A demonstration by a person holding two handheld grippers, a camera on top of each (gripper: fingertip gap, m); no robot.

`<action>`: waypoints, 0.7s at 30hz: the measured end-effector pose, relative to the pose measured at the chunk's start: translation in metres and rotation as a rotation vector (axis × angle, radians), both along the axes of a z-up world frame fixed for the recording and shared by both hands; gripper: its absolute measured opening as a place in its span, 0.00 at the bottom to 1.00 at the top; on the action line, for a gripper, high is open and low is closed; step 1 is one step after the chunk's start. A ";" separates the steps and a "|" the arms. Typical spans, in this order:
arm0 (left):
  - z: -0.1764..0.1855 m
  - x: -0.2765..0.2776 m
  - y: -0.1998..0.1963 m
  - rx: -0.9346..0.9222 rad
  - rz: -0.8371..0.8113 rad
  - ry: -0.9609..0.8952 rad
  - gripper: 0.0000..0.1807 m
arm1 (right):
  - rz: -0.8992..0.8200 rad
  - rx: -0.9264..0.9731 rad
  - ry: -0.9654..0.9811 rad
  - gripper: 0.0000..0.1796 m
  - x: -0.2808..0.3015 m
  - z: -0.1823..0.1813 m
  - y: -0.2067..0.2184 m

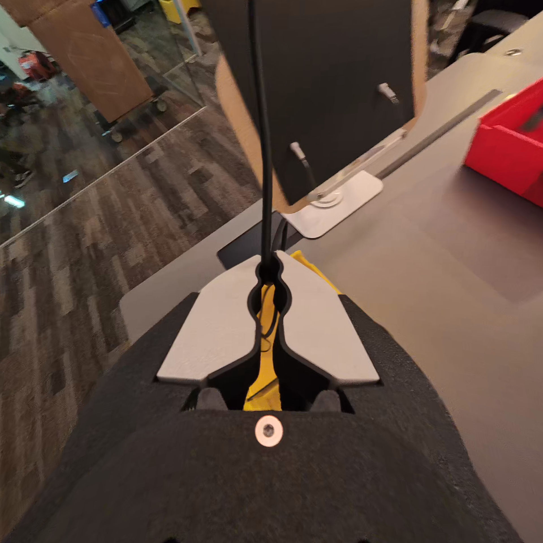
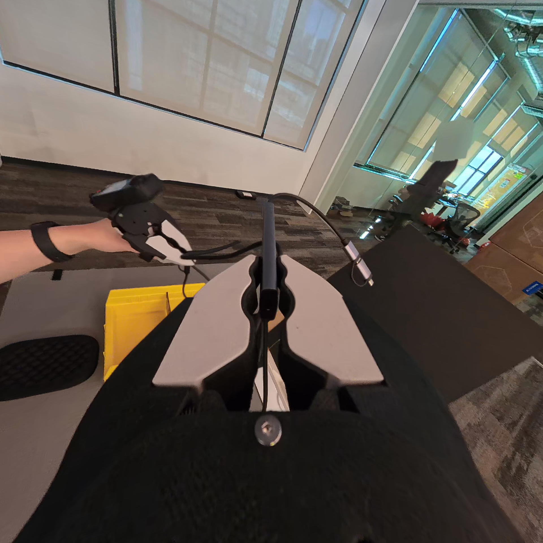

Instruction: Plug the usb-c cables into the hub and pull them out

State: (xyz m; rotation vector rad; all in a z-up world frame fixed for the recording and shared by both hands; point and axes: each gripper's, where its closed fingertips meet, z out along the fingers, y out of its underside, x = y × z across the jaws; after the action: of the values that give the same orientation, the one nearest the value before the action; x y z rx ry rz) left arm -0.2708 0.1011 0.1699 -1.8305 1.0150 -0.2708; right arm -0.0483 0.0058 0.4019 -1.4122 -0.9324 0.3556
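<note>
The black cable [image 1: 262,147] pinched at the left gripper [image 1: 269,271] tips runs off the top edge, so its far end is unseen; the monitor [image 1: 332,88] behind is motion-blurred and cropped above; the red bin [image 1: 511,147] is cut by the right edge. In the right wrist view the hub [image 2: 269,264] is partly masked by the right gripper [image 2: 269,289] fingers; the yellow bin [image 2: 138,317] is half hidden behind them; perhaps a cable hangs below the hub.
</note>
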 end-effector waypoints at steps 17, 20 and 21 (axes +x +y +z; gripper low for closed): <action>-0.212 0.173 -0.175 -0.291 -0.254 -0.140 0.03 | 0.180 -0.858 0.494 0.06 0.075 -0.231 -0.029; -0.224 0.166 -0.175 -0.177 -0.159 -0.068 0.24 | 0.172 -0.938 0.536 0.06 0.093 -0.267 -0.027; -0.226 0.162 -0.179 -0.149 -0.159 -0.023 0.33 | 0.152 -0.945 0.521 0.06 0.099 -0.278 -0.025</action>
State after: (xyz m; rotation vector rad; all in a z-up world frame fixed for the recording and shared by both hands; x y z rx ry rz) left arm -0.1087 -0.0776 -0.0565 -1.8769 1.1525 -0.4745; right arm 0.0504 -0.0194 0.1243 -1.9397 -0.4228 1.3347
